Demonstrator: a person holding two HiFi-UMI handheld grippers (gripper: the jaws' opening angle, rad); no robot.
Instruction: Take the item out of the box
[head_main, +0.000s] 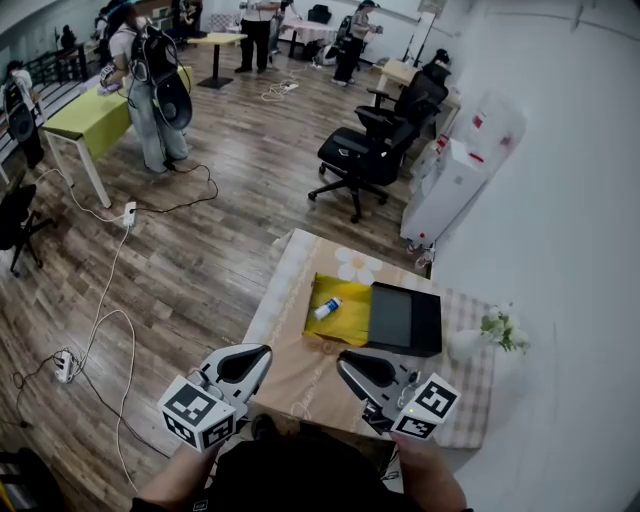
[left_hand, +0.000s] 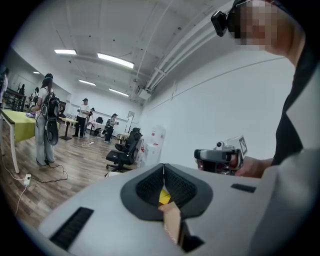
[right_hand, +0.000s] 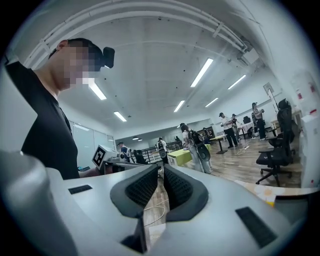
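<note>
On the table (head_main: 300, 370) lies an open yellow box (head_main: 350, 318) with a black half (head_main: 405, 318) to its right. A small white item with a blue end (head_main: 327, 308) rests inside the yellow part. My left gripper (head_main: 262, 352) hovers over the table's near edge, short of the box, with its jaws shut and nothing between them. My right gripper (head_main: 343, 364) hangs beside it, just short of the box, also shut and empty. In the left gripper view the jaws (left_hand: 163, 169) meet, and a sliver of the yellow box (left_hand: 164, 196) shows behind them. In the right gripper view the jaws (right_hand: 161, 169) are closed too.
A small white vase of flowers (head_main: 497, 330) stands at the table's right side. Behind the table are black office chairs (head_main: 365, 155) and a white water dispenser (head_main: 455, 175). Cables and power strips (head_main: 65, 365) lie on the wooden floor at left. People stand by a green table (head_main: 100, 115).
</note>
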